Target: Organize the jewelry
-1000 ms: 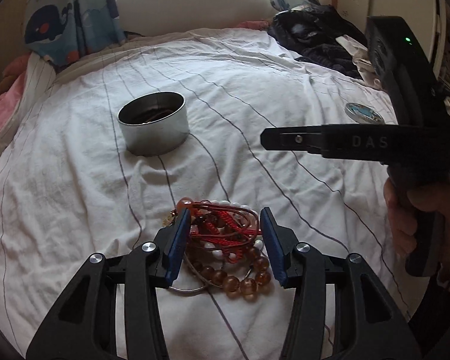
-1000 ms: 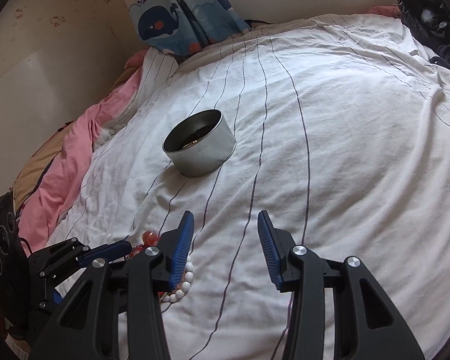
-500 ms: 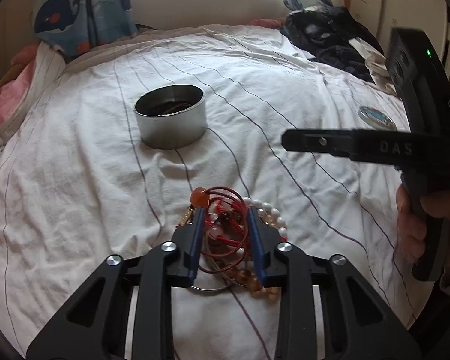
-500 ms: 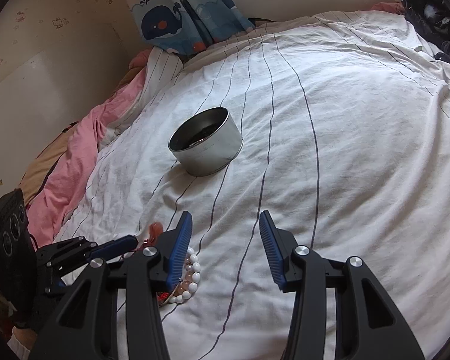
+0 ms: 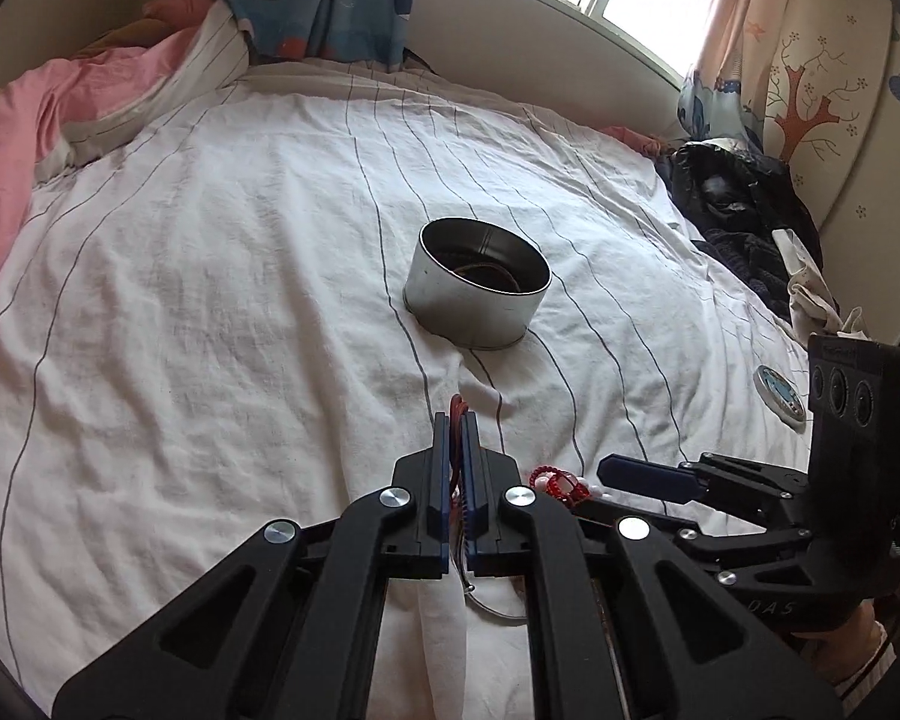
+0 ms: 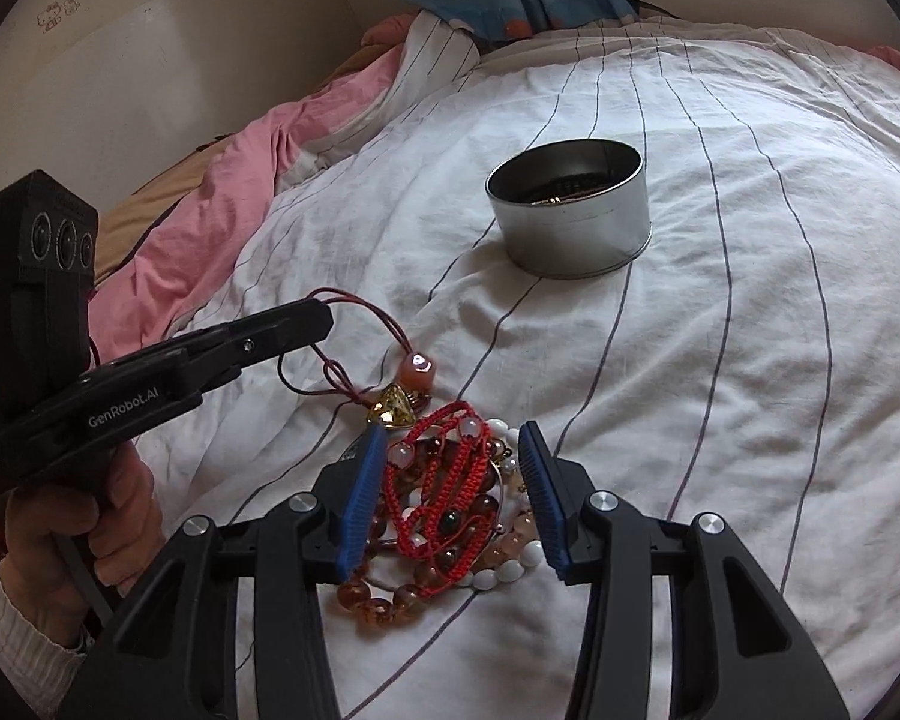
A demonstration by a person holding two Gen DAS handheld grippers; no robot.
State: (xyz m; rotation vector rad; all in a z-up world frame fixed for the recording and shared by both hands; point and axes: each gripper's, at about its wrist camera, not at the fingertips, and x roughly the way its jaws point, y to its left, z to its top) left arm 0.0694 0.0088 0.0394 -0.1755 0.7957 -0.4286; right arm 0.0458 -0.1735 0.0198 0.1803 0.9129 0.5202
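Note:
My left gripper (image 5: 456,420) is shut on a thin red cord necklace (image 6: 354,312); in the right wrist view it (image 6: 324,315) holds the cord lifted, with a pink bead and gold pendant (image 6: 393,405) trailing on the sheet. A pile of jewelry (image 6: 450,492), with a red braided bracelet, amber beads and white pearls, lies between the fingers of my open right gripper (image 6: 453,474). The round metal tin (image 5: 477,285) stands on the bed beyond, with dark jewelry inside; it also shows in the right wrist view (image 6: 570,210).
The white striped bedsheet (image 5: 210,300) covers the bed. A pink blanket (image 6: 222,180) lies at the left, dark clothes (image 5: 744,210) at the right. A round lid (image 5: 780,393) lies on the sheet near the right edge.
My left gripper has shut on the red cord and lifted it out of the pile. My right gripper has moved over the pile, fingers open on either side of it.

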